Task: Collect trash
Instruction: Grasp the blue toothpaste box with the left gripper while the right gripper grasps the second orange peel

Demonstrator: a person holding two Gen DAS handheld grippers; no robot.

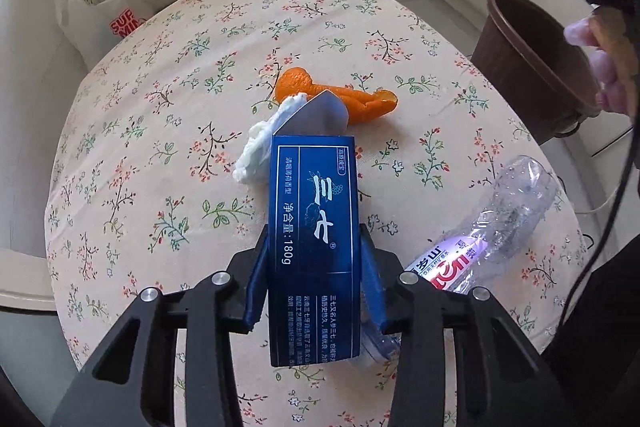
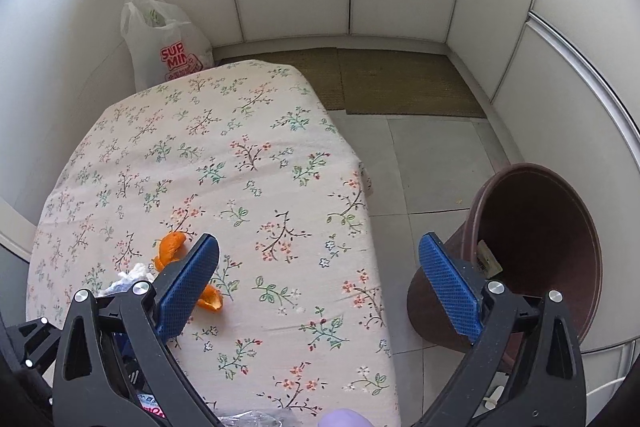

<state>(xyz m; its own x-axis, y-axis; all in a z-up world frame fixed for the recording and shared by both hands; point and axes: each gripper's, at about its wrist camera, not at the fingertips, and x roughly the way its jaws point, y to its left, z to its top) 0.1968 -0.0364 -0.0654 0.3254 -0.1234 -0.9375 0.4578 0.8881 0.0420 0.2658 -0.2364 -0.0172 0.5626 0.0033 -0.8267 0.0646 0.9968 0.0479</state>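
Note:
My left gripper (image 1: 315, 235) is shut on a dark blue toothpaste box (image 1: 316, 211), its blue pads pressing both long sides. The box points away over the floral tablecloth (image 1: 160, 87). Beyond its open flap lie a crumpled white tissue (image 1: 256, 151) and an orange peel (image 1: 340, 95). A crushed clear plastic bottle (image 1: 504, 215) lies on the table to the right. My right gripper (image 2: 320, 247) hangs open and empty over the table's right edge, with the orange peel (image 2: 170, 247) and the tissue (image 2: 132, 275) by its left finger. A brown bin (image 2: 532, 247) stands on the floor under its right finger.
The brown bin (image 1: 532, 67) sits off the table's right side, with a small scrap (image 2: 488, 261) inside. A person's hand (image 1: 600, 67) shows next to it. A white plastic bag (image 2: 164, 39) leans in the far left corner. A woven mat (image 2: 400, 83) covers the floor by white cabinets.

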